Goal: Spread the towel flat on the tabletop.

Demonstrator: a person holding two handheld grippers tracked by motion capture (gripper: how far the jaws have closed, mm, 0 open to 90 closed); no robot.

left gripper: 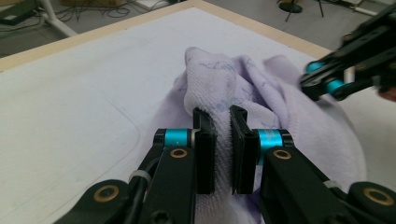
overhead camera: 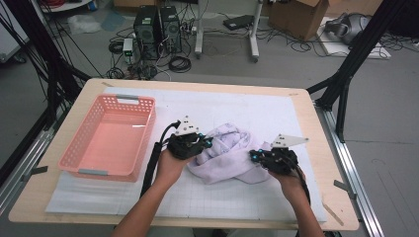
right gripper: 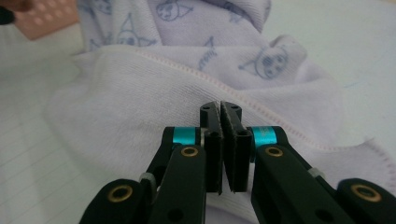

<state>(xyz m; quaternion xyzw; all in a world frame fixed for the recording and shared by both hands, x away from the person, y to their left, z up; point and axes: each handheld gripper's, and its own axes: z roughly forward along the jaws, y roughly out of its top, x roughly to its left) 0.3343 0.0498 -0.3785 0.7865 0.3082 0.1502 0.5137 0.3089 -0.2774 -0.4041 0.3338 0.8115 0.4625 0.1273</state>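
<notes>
A pale lilac towel [overhead camera: 225, 153] with small cartoon prints lies crumpled on the white mat [overhead camera: 257, 111]. My left gripper [overhead camera: 205, 144] is at the towel's left end. In the left gripper view it [left gripper: 222, 114] is shut on an upright fold of the towel [left gripper: 219, 84], with cloth pinched between the pads. My right gripper [overhead camera: 254, 157] is at the towel's right end. Seen from its own camera, the right gripper [right gripper: 220, 108] has its jaws pressed together low over the hemmed edge of the towel [right gripper: 140, 93]. The left gripper view also catches the right gripper [left gripper: 322, 84] beyond the towel.
A pink plastic basket [overhead camera: 118, 98] stands on the mat to the left of my left hand, and a corner of the basket [right gripper: 46, 18] appears in the right gripper view. The wooden table edge [overhead camera: 326, 148] runs close on the right. Computers, cables and boxes sit on the floor beyond.
</notes>
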